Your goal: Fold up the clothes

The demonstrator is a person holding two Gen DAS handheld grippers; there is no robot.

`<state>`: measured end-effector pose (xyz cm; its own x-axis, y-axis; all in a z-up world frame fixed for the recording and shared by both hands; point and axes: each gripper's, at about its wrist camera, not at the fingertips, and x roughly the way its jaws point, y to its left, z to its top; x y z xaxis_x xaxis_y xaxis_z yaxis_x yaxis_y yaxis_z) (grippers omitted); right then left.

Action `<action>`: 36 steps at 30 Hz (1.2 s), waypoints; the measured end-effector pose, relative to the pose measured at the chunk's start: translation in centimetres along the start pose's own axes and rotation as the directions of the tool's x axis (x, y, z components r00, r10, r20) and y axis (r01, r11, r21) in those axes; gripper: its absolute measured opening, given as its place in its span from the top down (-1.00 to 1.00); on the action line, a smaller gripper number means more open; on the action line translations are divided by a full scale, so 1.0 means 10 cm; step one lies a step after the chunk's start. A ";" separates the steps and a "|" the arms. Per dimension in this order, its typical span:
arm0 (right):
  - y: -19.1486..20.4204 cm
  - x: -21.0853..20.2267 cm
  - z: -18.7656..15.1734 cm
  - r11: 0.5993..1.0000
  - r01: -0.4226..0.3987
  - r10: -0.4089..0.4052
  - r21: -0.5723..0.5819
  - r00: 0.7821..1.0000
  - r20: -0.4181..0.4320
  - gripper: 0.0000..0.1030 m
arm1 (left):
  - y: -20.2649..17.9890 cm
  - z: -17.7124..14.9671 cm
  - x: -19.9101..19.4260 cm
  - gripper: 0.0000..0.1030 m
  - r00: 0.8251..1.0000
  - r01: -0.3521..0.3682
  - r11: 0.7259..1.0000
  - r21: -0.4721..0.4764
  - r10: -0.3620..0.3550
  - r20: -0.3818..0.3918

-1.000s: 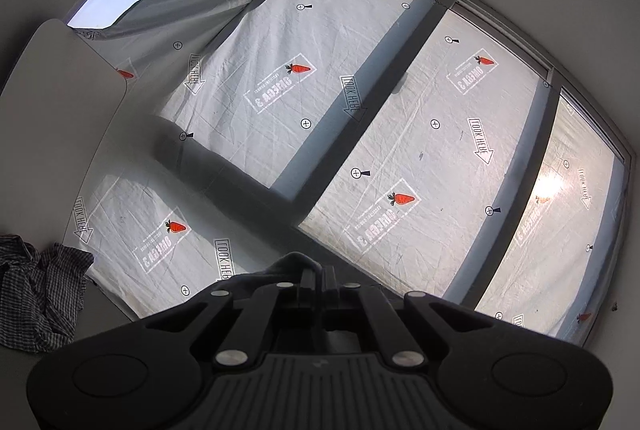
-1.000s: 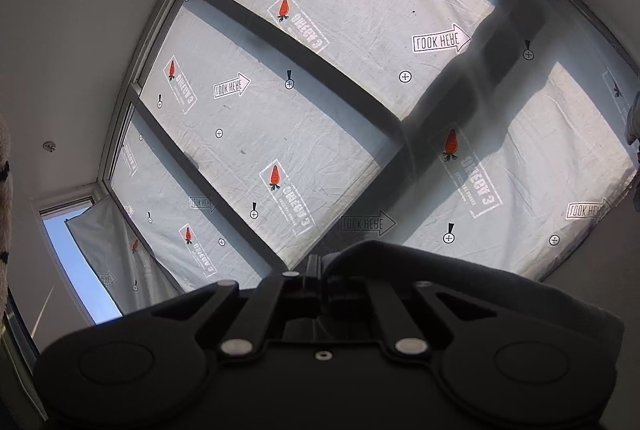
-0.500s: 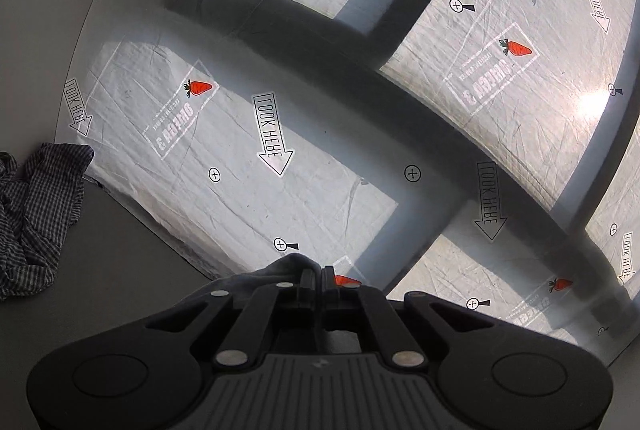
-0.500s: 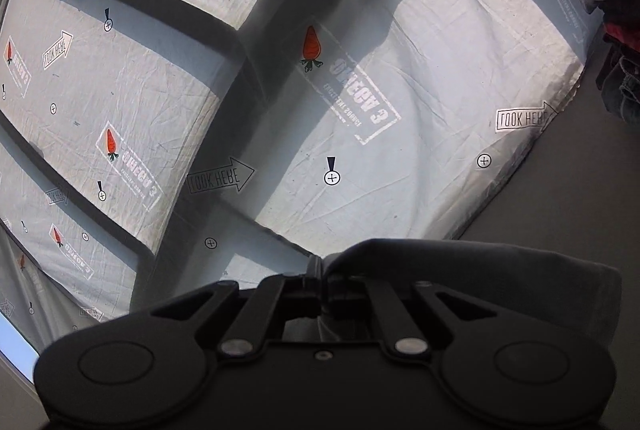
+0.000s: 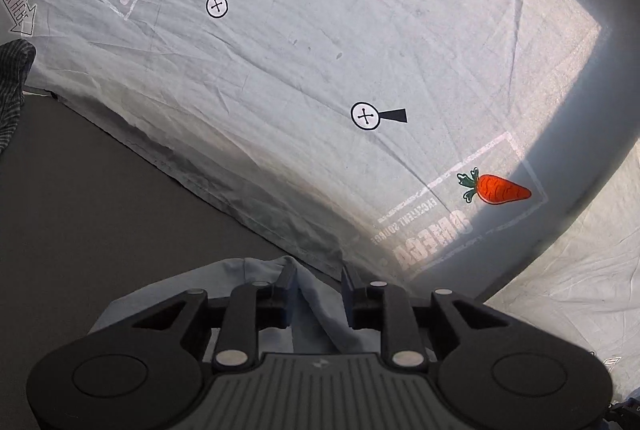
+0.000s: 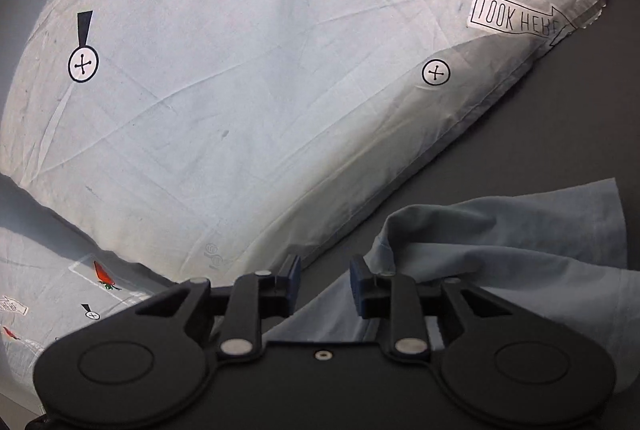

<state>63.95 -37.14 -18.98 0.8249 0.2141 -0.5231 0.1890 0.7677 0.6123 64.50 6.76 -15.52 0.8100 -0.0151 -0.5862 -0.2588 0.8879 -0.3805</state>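
Note:
A light blue garment (image 5: 320, 314) lies crumpled on the dark grey surface (image 5: 100, 197) under my left gripper (image 5: 318, 284). Its jaws are opening, and a raised fold of the cloth stands loose between them. In the right wrist view the same garment (image 6: 500, 254) spreads to the right on the grey surface (image 6: 580, 109). My right gripper (image 6: 325, 276) is also opening; its right fingertip (image 6: 360, 286) touches the cloth's edge, and only flat cloth shows in the gap. Both grippers are low and point downward.
A pale sheet (image 5: 320, 69) printed with carrots, crosshair marks and "look here" arrows rises just beyond the grey surface, also ahead of the right gripper as the sheet (image 6: 240, 89). A dark checked garment (image 5: 12, 89) lies at the far left edge.
Both grippers swung down from facing the sheeted window to just above the grey surface. Their jaws, shut on the blue cloth before, now stand apart, and the cloth rests on the surface.

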 end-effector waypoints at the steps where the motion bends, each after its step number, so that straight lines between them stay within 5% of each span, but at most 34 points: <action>1: 0.07 -0.04 -0.09 0.998 -0.012 0.010 -0.065 1.000 -0.016 0.61 | 0.03 -0.09 0.00 0.47 1.000 0.009 1.000 0.019 -0.008 -0.025; 5: 0.31 -0.09 -0.47 0.955 -0.073 0.032 -0.287 0.989 -0.144 0.86 | 0.01 -0.51 0.12 0.50 0.987 0.051 0.994 0.099 -0.035 -0.156; 10: 0.60 0.14 -0.99 0.825 -0.182 -0.007 -0.535 0.943 -0.333 0.93 | -0.23 -0.82 0.38 0.52 0.972 0.087 0.976 0.199 -0.039 -0.231; 12: 0.68 0.25 -1.06 0.784 -0.200 -0.024 -0.588 0.937 -0.350 0.93 | -0.32 -0.82 0.48 0.52 0.974 0.100 0.968 0.228 -0.049 -0.220; 16: 0.87 0.61 -0.89 0.701 -0.167 -0.036 -0.693 0.963 -0.269 0.94 | -0.50 -0.65 0.73 0.52 0.978 0.121 0.960 0.251 -0.072 -0.194; 20: 0.98 0.88 -0.37 0.729 -0.019 -0.006 -0.684 0.999 -0.035 0.93 | -0.69 -0.28 0.94 0.51 0.992 0.115 0.962 0.248 -0.098 -0.084; 24: 0.97 0.80 0.08 0.782 0.077 -0.010 -0.619 0.994 0.111 0.90 | -0.77 0.01 0.84 0.37 0.994 0.102 0.970 0.222 -0.110 0.022; 29: 0.71 0.37 0.05 0.819 0.015 0.008 -0.573 0.999 0.038 0.80 | -0.64 -0.17 0.57 0.22 0.998 0.065 0.971 0.231 -0.066 -0.004; 36: 0.50 0.07 -0.56 0.829 -0.111 0.005 -0.548 0.981 -0.192 0.85 | -0.36 -0.48 0.35 0.18 0.995 -0.001 0.987 0.159 0.016 -0.095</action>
<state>62.48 -29.77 -19.67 0.7080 0.3299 -0.6245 -0.2274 0.9436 0.2406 65.74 1.31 -19.62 0.7520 -0.0443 -0.6576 -0.1724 0.9498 -0.2612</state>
